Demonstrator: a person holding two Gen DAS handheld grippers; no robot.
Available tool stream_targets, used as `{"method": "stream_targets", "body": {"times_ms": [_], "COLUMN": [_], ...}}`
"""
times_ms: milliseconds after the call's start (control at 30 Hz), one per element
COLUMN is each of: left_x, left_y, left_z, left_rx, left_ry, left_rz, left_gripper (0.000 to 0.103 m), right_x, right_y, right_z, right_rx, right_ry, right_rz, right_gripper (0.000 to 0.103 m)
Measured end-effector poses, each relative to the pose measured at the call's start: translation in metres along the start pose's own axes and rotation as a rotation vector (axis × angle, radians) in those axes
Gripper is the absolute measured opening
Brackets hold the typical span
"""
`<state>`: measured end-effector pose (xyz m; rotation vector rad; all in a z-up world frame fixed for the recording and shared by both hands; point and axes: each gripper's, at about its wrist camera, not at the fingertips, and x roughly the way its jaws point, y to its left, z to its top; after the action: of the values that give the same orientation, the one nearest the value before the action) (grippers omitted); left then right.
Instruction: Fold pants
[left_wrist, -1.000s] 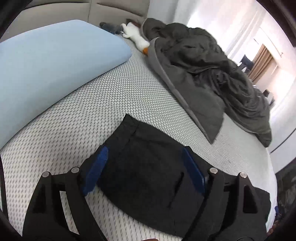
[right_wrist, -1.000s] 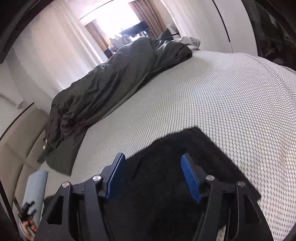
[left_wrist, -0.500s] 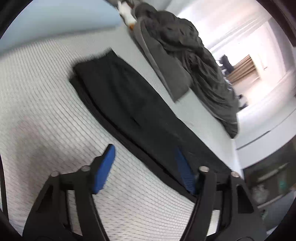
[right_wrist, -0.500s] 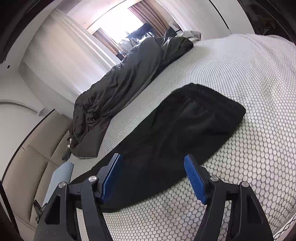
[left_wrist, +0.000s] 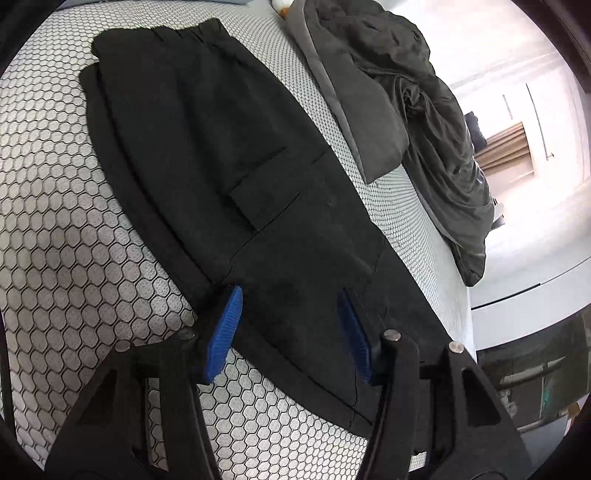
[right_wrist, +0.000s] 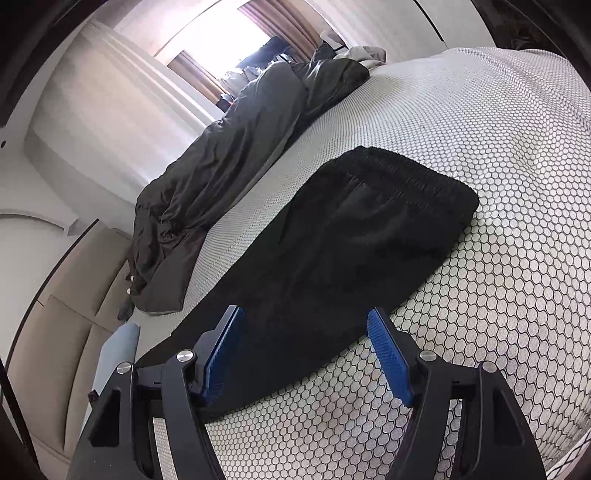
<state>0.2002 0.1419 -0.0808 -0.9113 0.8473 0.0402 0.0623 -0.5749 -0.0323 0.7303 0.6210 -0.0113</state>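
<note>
Two spread, empty grippers hover at the black pants (left_wrist: 229, 155) on the honeycomb mattress (left_wrist: 55, 258): left gripper (left_wrist: 288, 328) mid-length, right gripper (right_wrist: 310, 350) nearer the waistband, long axis running between.

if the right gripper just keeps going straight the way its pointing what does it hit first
Most likely the black pants. The right gripper is open and empty, and the dark fabric fills the line between its fingers, lying flat on the honeycomb-patterned bed cover. How far above the fabric it is cannot be told.
</note>
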Motion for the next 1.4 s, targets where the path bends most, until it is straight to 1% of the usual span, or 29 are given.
{"method": "stream_targets", "body": {"times_ms": [167, 267, 333, 367, 467, 600, 733, 833, 933, 1000, 1033, 1067, 1100, 1133, 1200, 1333, 1367, 1400], "left_x": [-0.019, -0.022, -0.017, -0.011, 0.004, 0.009, 0.004, 0.004, 0.018, 0.024, 0.024, 0.022, 0.019, 0.017, 0.011, -0.007, -0.009, -0.004], "left_y": [0.006, 0.003, 0.004, 0.003, 0.002, -0.003, -0.002, -0.004, -0.007, -0.011, -0.012, -0.014, -0.014, -0.014, -0.012, -0.016, -0.016, -0.015], "left_z": [-0.018, -0.012, -0.009, -0.003, 0.006, 0.007, 0.0, 0.0, 0.007, 0.008, 0.008, 0.006, 0.004, 0.004, 0.002, -0.002, -0.002, -0.001], "left_rx": [-0.003, 0.024, 0.009, -0.001, -0.02, -0.013, -0.009, -0.011, -0.013, -0.007, -0.004, 0.003, 0.015, 0.019, 0.025, 0.075, 0.082, 0.085], "left_ry": [0.004, 0.01, 0.012, 0.018, 0.021, 0.018, 0.037, 0.04, 0.045, 0.026, 0.018, -0.002, -0.025, -0.028, -0.039, -0.064, -0.062, -0.044], "left_rz": [-0.025, -0.014, -0.017, -0.022, -0.013, -0.003, -0.004, -0.003, 0.019, 0.034, 0.042, 0.065, 0.091, 0.087, 0.061, 0.05, 0.055, 0.081], "left_gripper": [0.051, 0.051, 0.051, 0.051, 0.051, 0.051, 0.051, 0.051, 0.051, 0.051, 0.044, 0.022, 0.009, 0.001, 0.0, 0.0, 0.0, 0.0], "right_x": [-0.001, -0.002, -0.002, -0.002, 0.0, 0.001, 0.001, 0.002, 0.005, 0.007, 0.007, 0.008, 0.009, 0.009, 0.009, 0.005, 0.004, 0.003], "right_y": [0.002, 0.0, -0.001, 0.0, 0.001, 0.003, 0.006, 0.009, 0.011, 0.013, 0.014, 0.014, 0.014, 0.016, 0.014, 0.009, 0.008, 0.007], "right_z": [-0.004, -0.005, -0.009, -0.009, -0.01, -0.011, -0.011, -0.011, -0.012, -0.013, -0.013, -0.014, -0.014, -0.014, -0.013, -0.01, -0.009, -0.008], "right_rx": [-0.012, -0.01, -0.006, -0.013, -0.02, -0.031, -0.034, -0.051, -0.051, -0.057, -0.061, -0.064, -0.065, -0.064, -0.056, -0.049, -0.05, -0.049], "right_ry": [0.011, 0.009, 0.009, 0.009, 0.007, -0.003, 0.001, -0.002, 0.008, 0.013, 0.013, 0.014, 0.014, 0.014, 0.012, 0.001, -0.001, -0.002], "right_rz": [0.004, 0.009, 0.011, 0.029, 0.015, -0.021, -0.013, -0.024, -0.016, -0.015, -0.016, -0.017, -0.019, -0.021, -0.024, -0.023, -0.023, -0.025], "right_gripper": [0.071, 0.071, 0.071, 0.071, 0.071, 0.071, 0.071, 0.071, 0.071, 0.071, 0.071, 0.071, 0.071, 0.071, 0.071, 0.071, 0.071, 0.071]}}
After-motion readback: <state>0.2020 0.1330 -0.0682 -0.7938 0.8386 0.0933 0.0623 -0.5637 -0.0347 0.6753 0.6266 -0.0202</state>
